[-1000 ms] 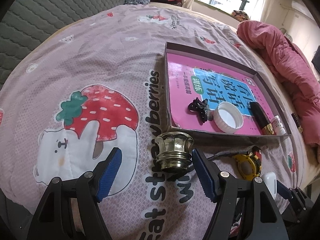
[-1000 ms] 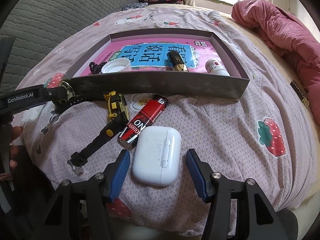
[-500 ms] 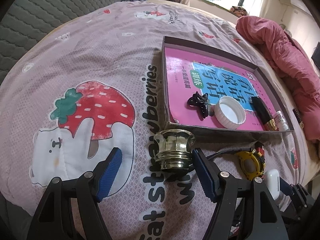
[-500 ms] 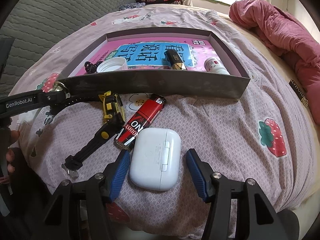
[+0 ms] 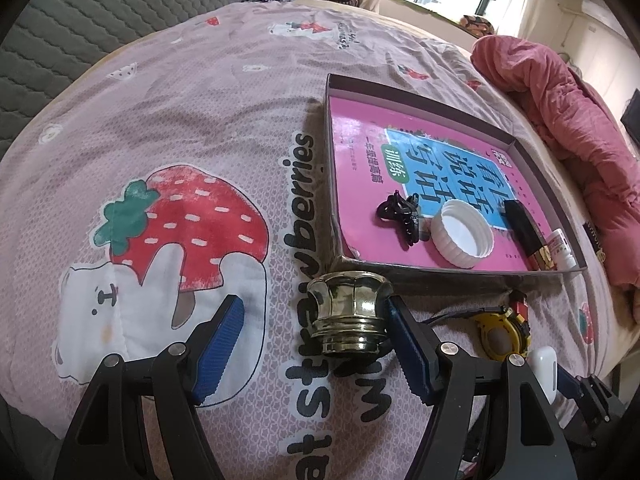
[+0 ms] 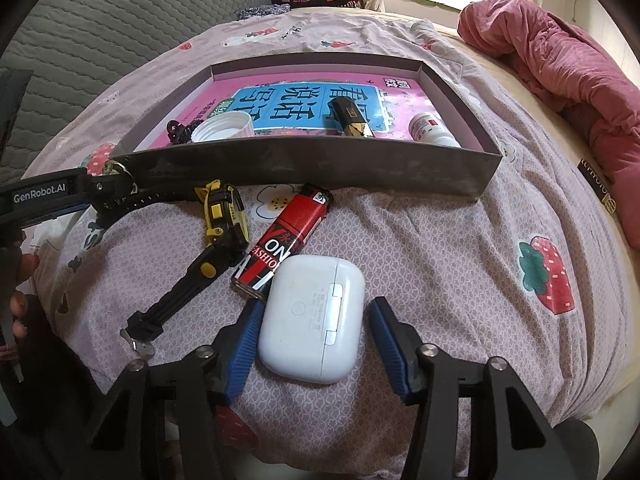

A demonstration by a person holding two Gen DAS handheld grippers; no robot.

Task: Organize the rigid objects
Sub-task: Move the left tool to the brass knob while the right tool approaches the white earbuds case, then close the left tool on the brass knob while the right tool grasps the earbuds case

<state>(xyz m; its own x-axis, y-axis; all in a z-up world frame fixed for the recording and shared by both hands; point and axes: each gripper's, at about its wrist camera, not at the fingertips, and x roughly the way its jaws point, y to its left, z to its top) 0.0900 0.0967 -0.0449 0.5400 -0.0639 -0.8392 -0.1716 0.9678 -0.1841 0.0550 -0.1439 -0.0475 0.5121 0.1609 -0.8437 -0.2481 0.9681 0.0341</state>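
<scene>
From the left wrist camera, the left gripper stands spread wide over a pink bedsheet printed with a strawberry and a bear. A brass knob stands upright on the sheet between the blue pads; the right-hand pad touches its side, while the left-hand pad is well apart from it, so nothing is pinched. Just beyond the knob is the near corner of a shallow grey tray. A pink book lines its floor, and on the book lie a black hair clip, a white lid with its open side up, a black and gold tube and a small white bottle. At the lower right of this view are a yellow tape measure and the edge of a white earbud case.

From the right wrist camera, the right gripper has just been closing around the white earbud case, which lies flat on the sheet between the pads. The left-hand pad is at its edge; a narrow gap shows at the right-hand pad, so the case is not yet squeezed. A red lighter lies touching the case's far corner, with the yellow tape measure and its black strap just left of it. The tray lies behind them. The left gripper's arm enters at the left edge.
</scene>
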